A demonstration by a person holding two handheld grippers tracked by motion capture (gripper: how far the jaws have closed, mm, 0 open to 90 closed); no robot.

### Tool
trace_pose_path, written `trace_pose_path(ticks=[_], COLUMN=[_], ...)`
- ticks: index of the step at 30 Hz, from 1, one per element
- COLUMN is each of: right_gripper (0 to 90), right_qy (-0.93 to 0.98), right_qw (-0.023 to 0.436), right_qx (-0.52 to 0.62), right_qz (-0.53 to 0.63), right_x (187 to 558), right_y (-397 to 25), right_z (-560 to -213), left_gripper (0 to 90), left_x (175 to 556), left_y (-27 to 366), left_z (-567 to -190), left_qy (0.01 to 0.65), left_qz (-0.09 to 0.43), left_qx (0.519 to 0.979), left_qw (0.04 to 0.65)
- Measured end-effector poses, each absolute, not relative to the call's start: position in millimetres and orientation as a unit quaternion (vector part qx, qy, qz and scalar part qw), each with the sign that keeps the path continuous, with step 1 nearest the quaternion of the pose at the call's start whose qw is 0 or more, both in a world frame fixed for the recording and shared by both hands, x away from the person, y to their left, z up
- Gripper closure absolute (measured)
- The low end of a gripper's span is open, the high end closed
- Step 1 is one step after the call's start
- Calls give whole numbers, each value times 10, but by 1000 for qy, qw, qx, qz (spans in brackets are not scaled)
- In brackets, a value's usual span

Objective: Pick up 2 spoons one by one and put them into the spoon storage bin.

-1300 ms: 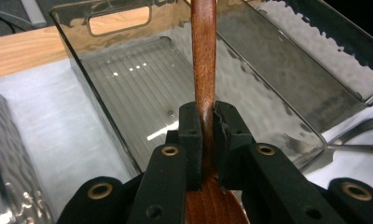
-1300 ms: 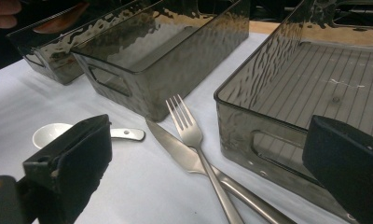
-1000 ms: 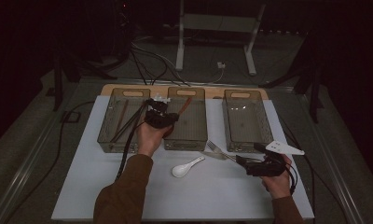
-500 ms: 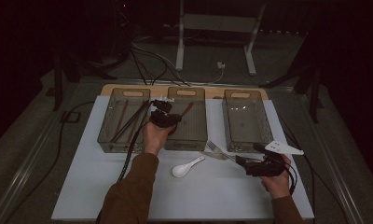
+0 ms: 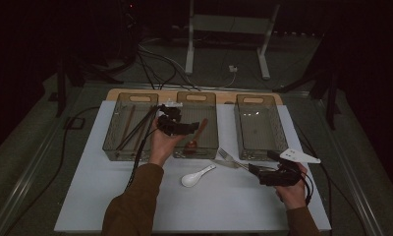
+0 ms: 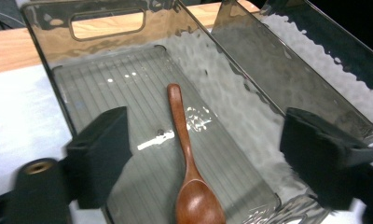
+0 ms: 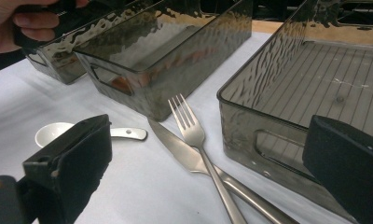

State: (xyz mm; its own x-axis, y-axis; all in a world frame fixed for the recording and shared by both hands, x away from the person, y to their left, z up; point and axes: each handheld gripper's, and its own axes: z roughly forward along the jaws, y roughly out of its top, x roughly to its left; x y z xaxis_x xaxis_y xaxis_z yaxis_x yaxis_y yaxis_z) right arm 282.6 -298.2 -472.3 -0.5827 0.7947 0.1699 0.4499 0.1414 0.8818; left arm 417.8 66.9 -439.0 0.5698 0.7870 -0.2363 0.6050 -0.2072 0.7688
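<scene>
A brown wooden spoon (image 6: 187, 158) lies along the floor of the middle smoky bin (image 5: 211, 147), bowl toward me. My left gripper (image 6: 208, 154) hangs open just above it, one jaw on each side, touching nothing. In the high view the left gripper (image 5: 184, 128) sits over that bin's left wall. A steel fork (image 7: 194, 135) and a knife (image 7: 175, 140) lie crossed on the white mat in front of the right bin (image 7: 315, 93). My right gripper (image 7: 203, 168) is open and low, close to their handles, which run between its jaws. A white spoon (image 5: 197, 176) rests mid-mat.
The left bin (image 5: 128, 147) holds several dark chopsticks (image 5: 135, 128). The right bin (image 5: 258, 152) holds nothing. The bins stand in a row at the mat's (image 5: 224, 206) far edge on a wooden board (image 5: 165, 92). Cables trail from both grippers.
The left gripper has drifted slightly to the right over the middle bin. The right hand and its gripper have stayed where they were.
</scene>
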Motion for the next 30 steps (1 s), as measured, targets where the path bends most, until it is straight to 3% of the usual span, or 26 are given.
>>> trace_pose_path(ticks=[6,30], right_gripper=[18,17], right_qy=[736,731], right_qw=[173,178], right_qx=[422,420], right_qz=[501,507], right_x=[2823,2793], right_y=[-2988,-3010], right_z=[-4723,-4709], left_gripper=[12,7], left_x=[4080,3642], left_y=[681,646], left_z=[-4326,-4189], left_qy=[429,371], left_qz=[91,111], left_qx=[778,790], left_qw=[450,475])
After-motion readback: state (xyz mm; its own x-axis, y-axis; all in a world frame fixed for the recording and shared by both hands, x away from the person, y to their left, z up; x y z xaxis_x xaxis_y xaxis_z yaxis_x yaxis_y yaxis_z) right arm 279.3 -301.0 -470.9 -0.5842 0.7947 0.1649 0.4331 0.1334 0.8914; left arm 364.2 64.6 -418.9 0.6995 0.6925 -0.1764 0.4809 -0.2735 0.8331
